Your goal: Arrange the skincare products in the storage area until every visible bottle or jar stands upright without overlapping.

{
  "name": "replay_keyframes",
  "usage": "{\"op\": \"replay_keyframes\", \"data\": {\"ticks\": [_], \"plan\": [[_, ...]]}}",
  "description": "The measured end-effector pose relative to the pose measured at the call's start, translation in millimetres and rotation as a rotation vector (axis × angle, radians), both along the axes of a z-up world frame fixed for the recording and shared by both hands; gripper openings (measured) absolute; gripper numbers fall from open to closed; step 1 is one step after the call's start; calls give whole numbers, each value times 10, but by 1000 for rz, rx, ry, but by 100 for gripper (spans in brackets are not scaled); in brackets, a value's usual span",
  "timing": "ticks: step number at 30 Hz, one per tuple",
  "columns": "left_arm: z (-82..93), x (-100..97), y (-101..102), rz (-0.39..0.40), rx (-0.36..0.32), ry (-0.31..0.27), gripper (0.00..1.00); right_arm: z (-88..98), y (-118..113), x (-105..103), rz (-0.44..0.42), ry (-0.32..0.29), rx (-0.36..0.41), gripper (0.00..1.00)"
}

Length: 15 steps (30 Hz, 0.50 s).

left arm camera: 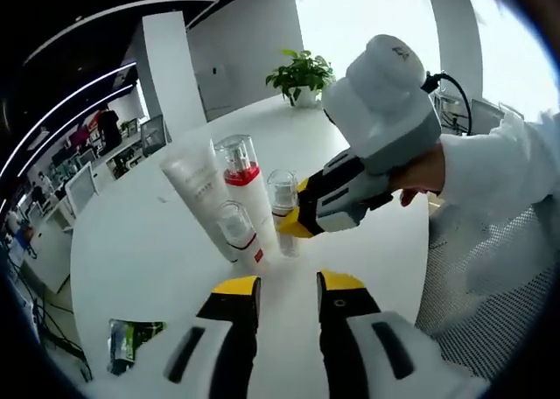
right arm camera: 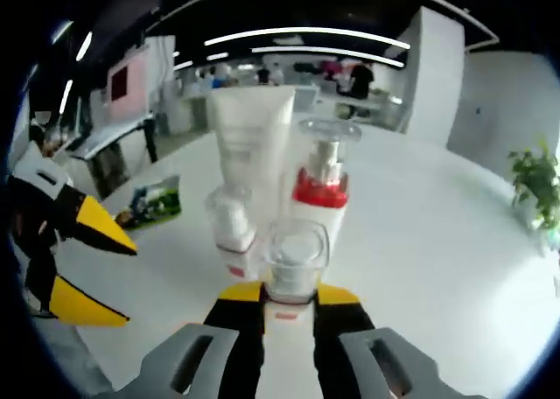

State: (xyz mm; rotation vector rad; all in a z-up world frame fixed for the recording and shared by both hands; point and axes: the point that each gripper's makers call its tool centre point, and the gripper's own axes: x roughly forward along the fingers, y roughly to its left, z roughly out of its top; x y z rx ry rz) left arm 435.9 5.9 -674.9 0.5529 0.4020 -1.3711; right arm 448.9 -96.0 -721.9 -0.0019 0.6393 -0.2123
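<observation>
Yellow-tipped right gripper [right arm camera: 288,296] jaws grasping small clear bottle [right arm camera: 295,263], left gripper [left arm camera: 290,287] jaws released.

White tube [right arm camera: 249,145], red-banded bottle [right arm camera: 320,189] (clear cap)

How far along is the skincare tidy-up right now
Done: the white tube, red-collared pump bottle and short bottle stand upright in a cluster. In hand: the right hand-held gripper is closed around the small clear-capped bottle, placing it upright beside them. Left: release it. The left hand-held gripper is open.
</observation>
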Motion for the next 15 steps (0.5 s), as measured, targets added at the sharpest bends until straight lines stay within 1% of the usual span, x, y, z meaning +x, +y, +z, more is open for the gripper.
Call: {"op": "replay_keyframes", "data": {"ticks": [2, 5, 7, 8, 10, 13, 15], "plan": [[7, 15, 14, -2, -3, -1, 28, -9, -10, 4, -26, -5, 16, 13], [-6, 32, 11, 4, 4, -8, 33, -19, -34, 19, -42, 0, -8, 13], [-2, 22, -1, 4, -1, -6, 36, -26, -43, 25, -65, -2, 6, 13], [-11, 15, 1, 3, 2, -2, 36, -22, -55, 34, -80, -8, 11, 13], [-83, 4, 41, -7, 36, 8, 34, -32, -49, 46, -92, -6, 20, 13], [-130, 34, 97, -7, 59, -1, 36, -51, -48, 88, -99, -2, 9, 13], [-141, 37, 115, -12, 59, 7, 36, -72, -57, 93, -101, 6, -16, 13]]}}
